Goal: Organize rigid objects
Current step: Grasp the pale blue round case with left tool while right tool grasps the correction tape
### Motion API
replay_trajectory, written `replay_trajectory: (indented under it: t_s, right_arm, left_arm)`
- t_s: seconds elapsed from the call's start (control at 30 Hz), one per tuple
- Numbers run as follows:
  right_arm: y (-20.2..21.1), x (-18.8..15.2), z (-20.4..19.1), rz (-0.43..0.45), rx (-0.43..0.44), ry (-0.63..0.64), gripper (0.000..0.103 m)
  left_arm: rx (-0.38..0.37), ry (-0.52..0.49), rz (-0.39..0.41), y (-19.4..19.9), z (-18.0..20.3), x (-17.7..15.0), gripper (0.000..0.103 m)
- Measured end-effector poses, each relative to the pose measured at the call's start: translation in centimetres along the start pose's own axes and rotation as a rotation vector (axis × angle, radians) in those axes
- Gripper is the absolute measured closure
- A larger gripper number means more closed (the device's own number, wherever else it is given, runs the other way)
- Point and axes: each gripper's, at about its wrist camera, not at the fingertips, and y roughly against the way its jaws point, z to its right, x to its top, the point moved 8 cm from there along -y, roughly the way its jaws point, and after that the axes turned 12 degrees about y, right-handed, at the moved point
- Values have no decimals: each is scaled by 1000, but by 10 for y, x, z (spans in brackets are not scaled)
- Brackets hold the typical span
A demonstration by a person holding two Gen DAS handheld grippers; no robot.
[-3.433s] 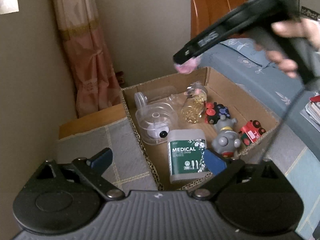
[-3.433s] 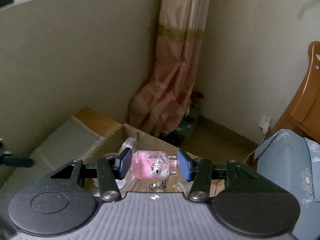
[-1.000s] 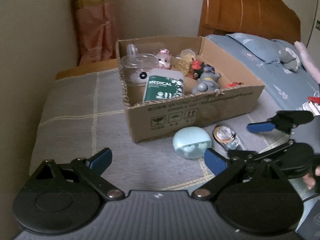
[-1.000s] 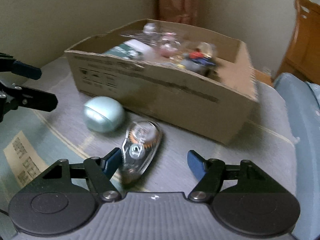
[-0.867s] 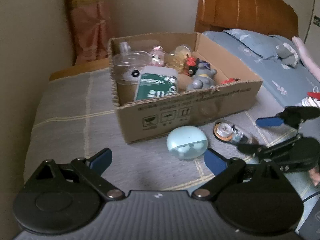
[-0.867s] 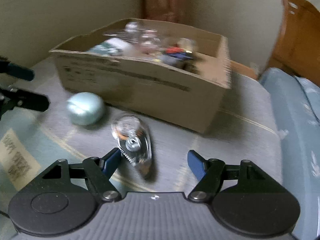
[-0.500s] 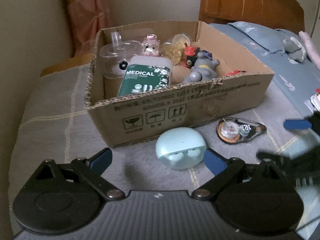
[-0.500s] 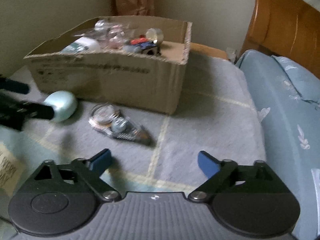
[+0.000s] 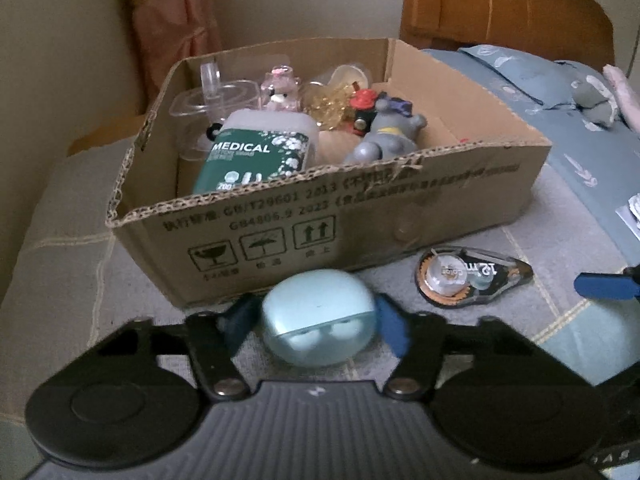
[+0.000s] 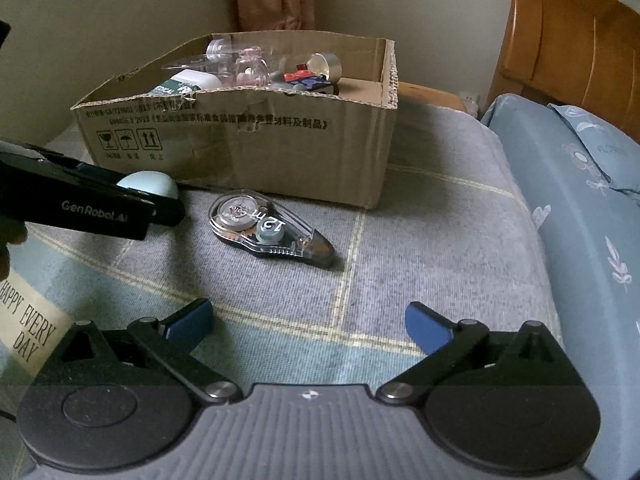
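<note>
A pale blue earbud case [image 9: 320, 312] lies on the grey checked blanket in front of a cardboard box [image 9: 360, 216]. My left gripper [image 9: 316, 324] has its jaws closing on the case, and both blue pads touch its sides. In the right wrist view the case [image 10: 154, 184] peeks out behind the left gripper's black arm. A clear correction tape dispenser [image 10: 268, 228] lies flat to its right, near the box's front wall [image 10: 260, 140]. My right gripper [image 10: 308, 324] hovers short of the dispenser, its jaws opening wide with nothing between them.
The box holds a green medical swab box [image 9: 256, 156], a grey toy figure [image 9: 388, 136], clear plastic containers and a pink bottle. Blue bedding [image 10: 580, 200] and a wooden headboard [image 10: 580, 40] rise on the right. A curtain hangs in the corner behind the box.
The pink bottle the right gripper held now sits in the box. The left gripper came forward and down, and its jaws closed around the earbud case. The right gripper's jaws widened.
</note>
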Motion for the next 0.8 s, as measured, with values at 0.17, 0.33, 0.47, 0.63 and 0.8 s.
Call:
replay_trajectory:
  t_s: [0.17, 0.33, 0.47, 0.63, 0.8]
  right_arm:
    - [0, 1, 0, 2, -4, -3, 0]
    - [1, -1, -1, -1, -17, -14, 0]
    - [2, -2, -1, -4, -31, -29, 0]
    - [3, -2, -3, -18, -45, -47, 0]
    - [0, 5, -12, -32, -24, -34, 0]
  left_arm:
    - [16, -3, -9, 8, -16, -5, 42]
    - [50, -19, 6, 16, -31, -10, 37]
    - [69, 5, 6, 18, -31, -12, 36]
    - [52, -2, 13, 21, -30, -16, 42]
    - [77, 3, 17, 20, -43, -10, 42]
